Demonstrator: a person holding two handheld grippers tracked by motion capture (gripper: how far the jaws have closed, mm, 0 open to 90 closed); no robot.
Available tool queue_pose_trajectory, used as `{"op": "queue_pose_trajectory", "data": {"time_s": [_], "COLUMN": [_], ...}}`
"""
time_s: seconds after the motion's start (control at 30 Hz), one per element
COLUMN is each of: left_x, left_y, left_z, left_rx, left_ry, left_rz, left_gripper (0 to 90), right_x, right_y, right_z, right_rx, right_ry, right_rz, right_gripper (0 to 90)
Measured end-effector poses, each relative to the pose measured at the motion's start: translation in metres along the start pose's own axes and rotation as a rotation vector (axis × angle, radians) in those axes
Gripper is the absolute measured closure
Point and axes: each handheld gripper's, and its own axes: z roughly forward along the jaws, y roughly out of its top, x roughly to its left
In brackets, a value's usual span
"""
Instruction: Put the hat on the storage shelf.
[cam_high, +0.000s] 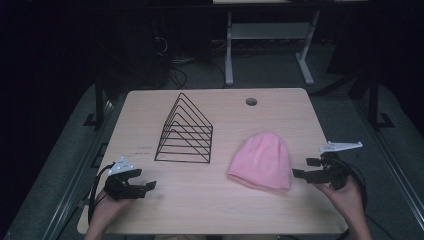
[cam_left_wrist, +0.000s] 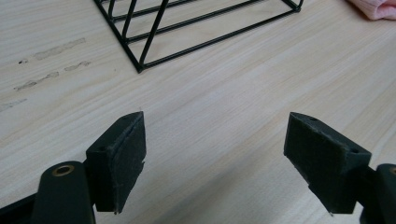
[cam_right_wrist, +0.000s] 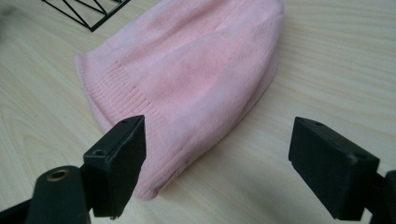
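A pink knit beanie (cam_high: 262, 161) lies flat on the wooden table (cam_high: 280, 115), right of centre, its ribbed brim toward the person. My right gripper (cam_high: 306, 168) hovers just beside the hat's right edge, jaws wide open and empty; the right gripper view has the beanie (cam_right_wrist: 187, 70) spread ahead of the right gripper (cam_right_wrist: 215, 163). A black wire rack (cam_high: 185, 131) shaped like a pyramid stands left of the hat. My left gripper (cam_high: 146, 187) sits near the front left corner, open and empty, with the rack's corner (cam_left_wrist: 140, 65) ahead of the left gripper (cam_left_wrist: 215, 163).
A round cable hole (cam_high: 251, 102) is at the table's far edge. Faint smudges (cam_left_wrist: 51, 65) mark the wood left of the rack. Beyond the table stand white desk legs (cam_high: 229, 50) and cables on a dark floor.
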Motion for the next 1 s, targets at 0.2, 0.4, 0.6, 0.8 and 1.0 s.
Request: {"op": "queue_pose_trajectory", "data": {"time_s": [0.2,0.4,0.6,0.8,1.0], "left_x": [0.006,0.010,0.012,0.013,0.015], "left_y": [0.000,0.000,-0.001,-0.002,-0.003], "left_z": [0.000,0.000,-0.003,-0.004,-0.006], "left_rx": [-0.003,-0.024,-0.029,-0.025,-0.038], "left_ry": [-0.009,0.000,-0.005,-0.003,0.001], "left_rz": [-0.013,-0.036,-0.038,-0.029,-0.041], "left_gripper": [21.0,21.1,21.1,21.1,21.1], "right_x": [-0.008,-0.015,-0.019,-0.024,-0.037], "right_y": [0.029,0.050,0.062,0.078,0.092], "right_z": [0.004,0.013,0.027,0.041,0.055], "right_rx": [0.013,0.017,0.047,0.079,0.120], "right_ry": [0.032,0.038,0.044,0.052,0.046], "right_rz": [0.021,0.022,0.040,0.044,0.061], "right_gripper": [19.8,20.5,20.8,20.8,21.7]}}
